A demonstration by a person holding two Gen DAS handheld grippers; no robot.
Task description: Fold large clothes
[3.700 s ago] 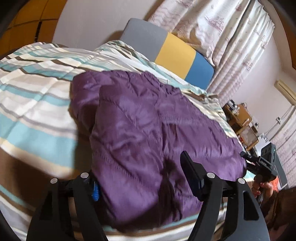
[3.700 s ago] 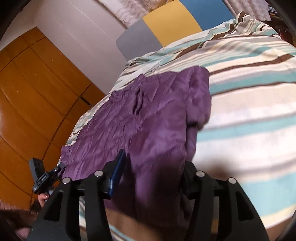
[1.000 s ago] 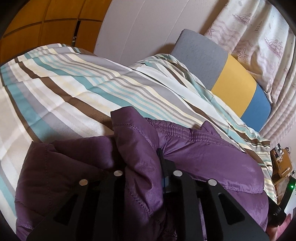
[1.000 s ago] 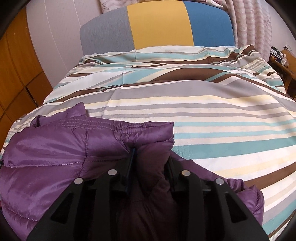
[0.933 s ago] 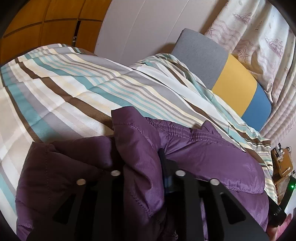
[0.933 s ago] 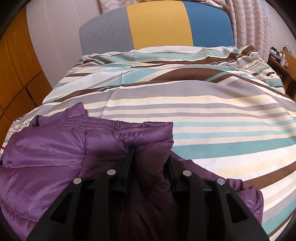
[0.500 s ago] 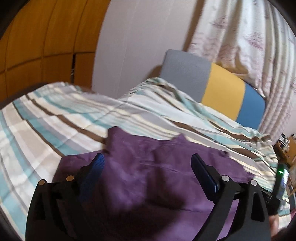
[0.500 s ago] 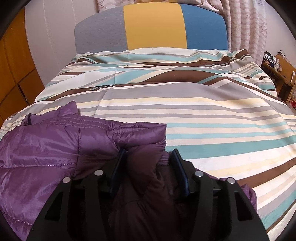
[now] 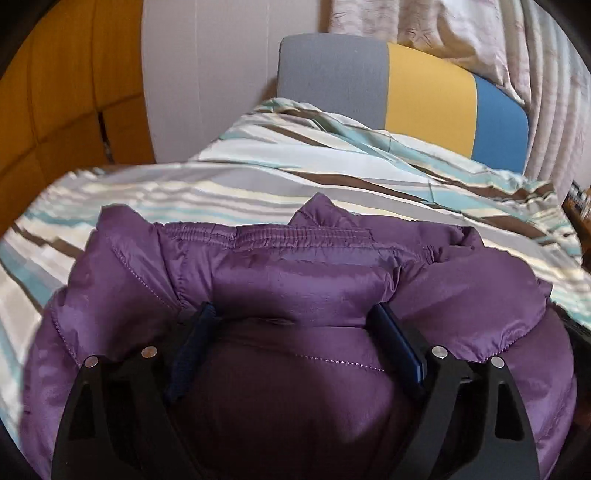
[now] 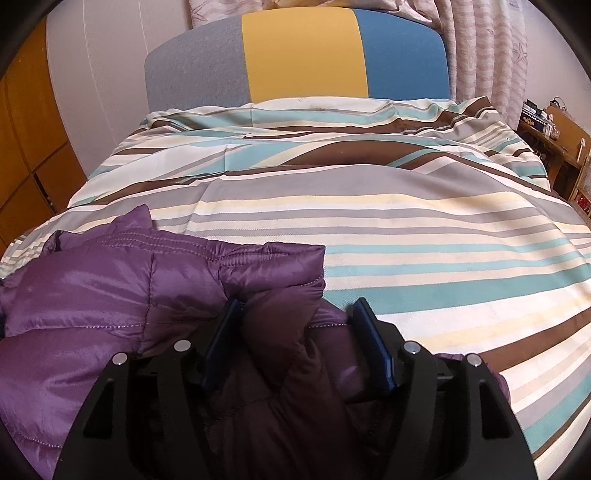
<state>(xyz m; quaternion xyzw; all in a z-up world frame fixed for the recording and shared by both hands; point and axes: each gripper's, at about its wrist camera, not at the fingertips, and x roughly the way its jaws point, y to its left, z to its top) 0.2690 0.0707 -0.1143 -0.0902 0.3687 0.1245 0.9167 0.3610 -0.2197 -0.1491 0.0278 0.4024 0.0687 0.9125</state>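
The puffy coat [image 9: 295, 280] is shiny purple, sewn with lines of tiny pale stitches. The bed cover [image 10: 424, 229] is striped in white, cream, grey, brown and light blue-green. The headboard [image 10: 295, 55] is made of three blocks: grey, yellow and blue. The curtain [image 9: 480, 33] is pale pink with a faint printed pattern. The wall [image 9: 207, 74] is painted white, and the wooden cupboard [image 9: 66, 92] is orange-brown. Both claws are black with dark blue pads [image 10: 373, 347].
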